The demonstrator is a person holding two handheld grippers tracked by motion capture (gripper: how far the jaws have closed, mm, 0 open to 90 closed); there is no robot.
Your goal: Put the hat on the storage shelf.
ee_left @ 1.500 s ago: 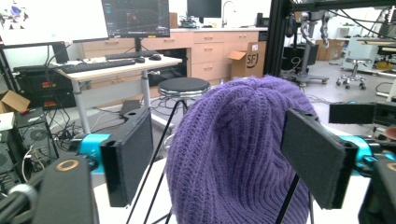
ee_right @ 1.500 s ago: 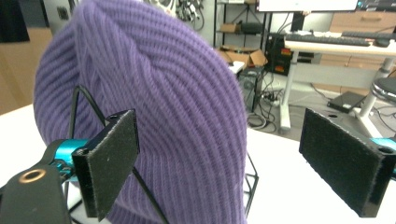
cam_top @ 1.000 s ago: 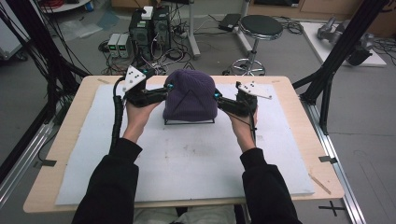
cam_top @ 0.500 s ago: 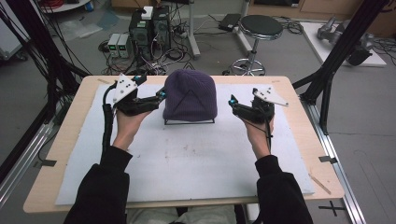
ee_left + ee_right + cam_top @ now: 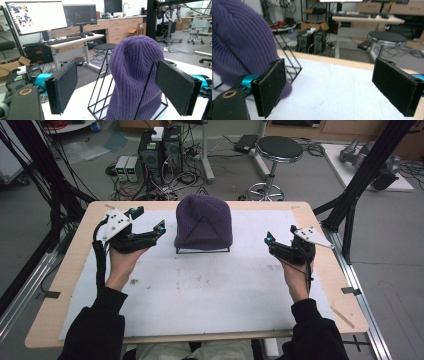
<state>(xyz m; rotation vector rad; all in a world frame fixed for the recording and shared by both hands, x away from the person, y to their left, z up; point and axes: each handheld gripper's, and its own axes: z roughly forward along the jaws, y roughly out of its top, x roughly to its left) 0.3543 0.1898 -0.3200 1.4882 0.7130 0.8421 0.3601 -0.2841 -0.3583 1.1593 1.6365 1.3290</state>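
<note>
I had the purple beanie point(image 5: 204, 222) sitting over a black wire stand point(image 5: 202, 251) at the far middle of the white mat point(image 5: 210, 290), its ribbed knit draped down past the frame's upright rods. My left gripper point(image 5: 146, 228) was to the left of the hat, near it but apart, with its jaws spread wide and nothing between them; in the left gripper view the beanie point(image 5: 136, 75) and the stand point(image 5: 100, 100) sat just beyond the two black pads point(image 5: 63, 86). My right gripper point(image 5: 269, 242) was out to the right, well apart from the hat, and it too was wide open and held nothing. In the right gripper view the beanie point(image 5: 239, 42) lay off to the left past the left pad point(image 5: 272, 85), with bare mat point(image 5: 329, 95) between the jaws. Beyond the table's far edge stood a round black stool point(image 5: 277, 150) and some computer towers point(image 5: 160, 150) on the floor.
</note>
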